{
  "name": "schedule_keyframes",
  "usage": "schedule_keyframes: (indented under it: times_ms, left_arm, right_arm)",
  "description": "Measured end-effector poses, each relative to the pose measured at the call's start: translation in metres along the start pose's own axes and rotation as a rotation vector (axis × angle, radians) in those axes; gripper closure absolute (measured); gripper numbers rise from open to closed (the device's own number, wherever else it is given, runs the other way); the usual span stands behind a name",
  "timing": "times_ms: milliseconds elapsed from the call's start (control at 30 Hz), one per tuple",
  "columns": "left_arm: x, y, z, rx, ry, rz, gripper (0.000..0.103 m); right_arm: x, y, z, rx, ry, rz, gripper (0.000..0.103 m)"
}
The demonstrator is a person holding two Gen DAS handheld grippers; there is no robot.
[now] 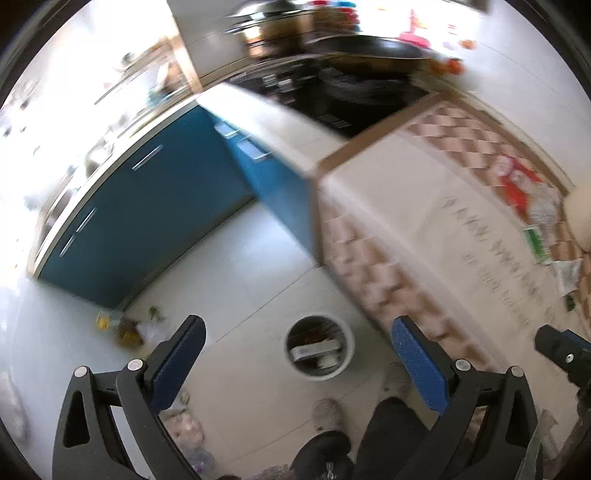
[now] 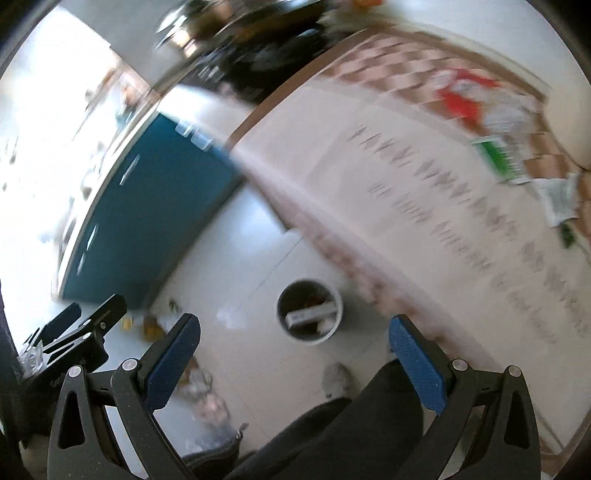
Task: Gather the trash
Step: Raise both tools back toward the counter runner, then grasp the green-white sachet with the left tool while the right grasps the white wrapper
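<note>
While both views blur, my left fingers (image 1: 297,354) and right fingers (image 2: 293,350) are spread, empty. Bin (image 1: 320,347) on floor (image 1: 240,266) holds trash; wrappers (image 1: 532,206) lie on the surface (image 1: 461,221).

Blue cabinet fronts (image 1: 147,221) with slim metal handles run under a pale countertop (image 1: 266,122), meeting the white tiled floor (image 1: 236,273). A black hob (image 1: 332,99) is set into the countertop, with a dark pan (image 1: 369,51) and a steel lidded pot (image 1: 266,18) on it; both blurred. A table covered in a cloth (image 1: 424,229), checkered at the border and printed with unreadable text, fills the right of both views; the person's dark trouser leg (image 2: 351,424) and grey slipper (image 2: 338,376) show below.
</note>
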State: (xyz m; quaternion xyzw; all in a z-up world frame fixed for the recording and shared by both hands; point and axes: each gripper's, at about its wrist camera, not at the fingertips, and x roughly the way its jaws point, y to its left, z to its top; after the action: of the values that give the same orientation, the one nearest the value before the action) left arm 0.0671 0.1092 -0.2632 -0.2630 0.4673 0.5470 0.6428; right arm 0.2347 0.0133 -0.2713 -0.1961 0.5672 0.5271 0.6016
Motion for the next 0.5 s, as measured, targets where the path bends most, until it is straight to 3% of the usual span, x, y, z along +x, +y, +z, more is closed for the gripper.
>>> schedule_keyframes:
  times_ms: [133, 367, 500]
  left_arm:
    - [0.015, -0.084, 0.041, 0.063, 0.058, -0.124, 0.000]
    - [0.085, -0.246, 0.079, 0.139, 0.310, -0.368, 0.002]
    - [0.128, -0.309, 0.092, 0.128, 0.409, -0.398, 0.002]
  right_arm:
    - [-0.035, -0.094, 0.030, 0.166, -0.066, -0.054, 0.000]
    - [-0.052, -0.276, 0.061, 0.485, -0.094, -0.156, 0.000]
    - [-0.052, -0.337, 0.070, 0.568, -0.100, -0.196, 0.000]
